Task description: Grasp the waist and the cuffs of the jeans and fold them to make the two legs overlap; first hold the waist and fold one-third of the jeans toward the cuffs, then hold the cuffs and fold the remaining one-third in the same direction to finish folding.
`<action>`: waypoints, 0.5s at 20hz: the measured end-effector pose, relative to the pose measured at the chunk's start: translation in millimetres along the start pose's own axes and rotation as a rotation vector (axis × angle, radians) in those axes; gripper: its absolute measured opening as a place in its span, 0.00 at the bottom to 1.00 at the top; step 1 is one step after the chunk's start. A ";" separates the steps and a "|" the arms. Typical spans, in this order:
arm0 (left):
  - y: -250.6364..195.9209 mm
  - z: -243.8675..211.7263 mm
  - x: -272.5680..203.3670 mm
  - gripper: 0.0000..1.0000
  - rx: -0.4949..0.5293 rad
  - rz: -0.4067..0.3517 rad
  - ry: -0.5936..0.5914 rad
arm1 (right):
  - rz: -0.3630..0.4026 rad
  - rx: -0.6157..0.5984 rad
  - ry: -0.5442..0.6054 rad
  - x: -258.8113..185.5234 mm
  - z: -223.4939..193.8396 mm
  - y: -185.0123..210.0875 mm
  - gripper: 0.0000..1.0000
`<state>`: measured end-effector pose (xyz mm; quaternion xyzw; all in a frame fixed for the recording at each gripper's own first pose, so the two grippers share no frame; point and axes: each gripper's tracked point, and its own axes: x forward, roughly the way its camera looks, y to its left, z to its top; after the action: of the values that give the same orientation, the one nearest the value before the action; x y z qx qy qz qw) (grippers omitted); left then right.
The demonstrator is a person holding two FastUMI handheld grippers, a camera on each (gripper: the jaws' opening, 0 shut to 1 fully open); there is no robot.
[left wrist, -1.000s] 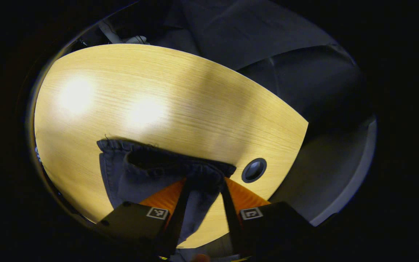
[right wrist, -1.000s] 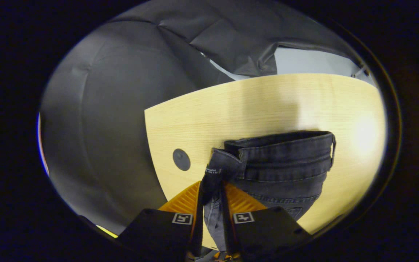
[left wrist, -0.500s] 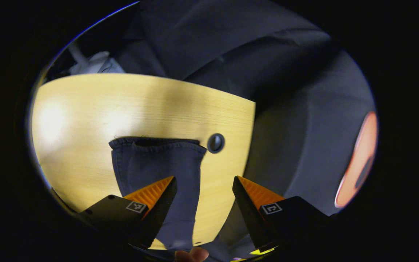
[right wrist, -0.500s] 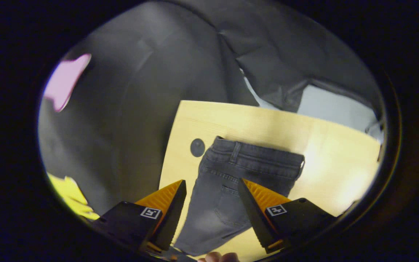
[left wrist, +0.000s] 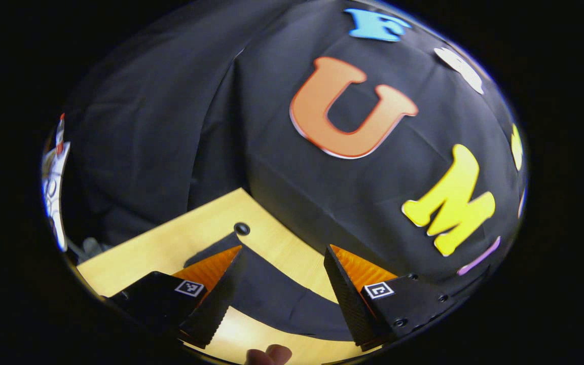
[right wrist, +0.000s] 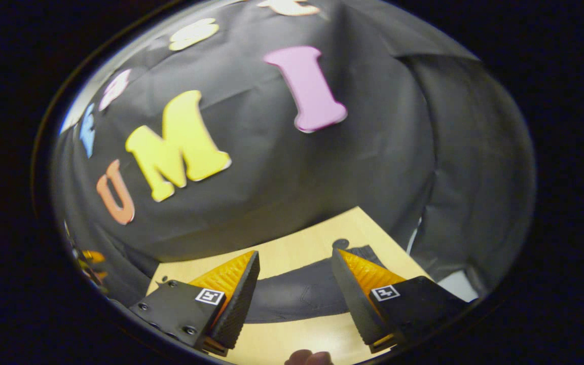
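left gripper view: fingers (left wrist: 223, 284) wide apart, empty, above jeans (left wrist: 282, 299)

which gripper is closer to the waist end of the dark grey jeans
Right. The right gripper hangs open above the waist end of the dark grey denim jeans; the left gripper hangs open over their cuff end.

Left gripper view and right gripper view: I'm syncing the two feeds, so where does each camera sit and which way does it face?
Left gripper view: rides on the left tool, raised, facing the booth wall; own open fingers, a fingertip.
Right gripper view: rides on the right tool, likewise tilted at the wall; open fingers, a fingertip.
Shared: the jeans lying on the wooden table.
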<state>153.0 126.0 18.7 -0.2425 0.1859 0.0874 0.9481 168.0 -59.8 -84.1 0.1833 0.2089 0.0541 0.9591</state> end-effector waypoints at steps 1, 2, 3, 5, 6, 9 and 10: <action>-6.5 -3.7 -7.0 0.99 0.051 -0.008 -0.032 | 0.014 -0.040 -0.011 -5.9 -4.9 4.9 0.90; -10.7 -12.2 -10.9 0.99 0.103 -0.013 -0.064 | 0.020 -0.067 -0.013 -8.1 -12.5 5.6 0.90; -15.2 -18.9 -15.6 0.99 0.146 -0.016 -0.094 | 0.016 -0.085 -0.010 -7.2 -18.8 2.0 0.90; -24.3 -39.8 -25.0 0.99 0.241 -0.055 -0.124 | -0.007 -0.092 -0.012 5.7 -23.2 -1.6 0.90; -24.7 -55.5 -27.8 0.99 0.283 -0.073 -0.132 | -0.023 -0.089 -0.021 8.3 -22.4 -2.1 0.90; -39.9 -83.0 -44.0 0.99 0.343 -0.120 -0.124 | -0.109 -0.090 -0.014 11.1 -38.6 -12.8 0.94; -44.7 -93.2 -47.7 0.99 0.345 -0.132 -0.115 | -0.133 -0.092 -0.006 14.7 -43.5 -20.8 0.98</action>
<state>91.9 37.8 -19.1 -0.0827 0.1272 0.0057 0.9884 163.6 -62.1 -134.2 0.1251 0.2153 -0.0009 0.9685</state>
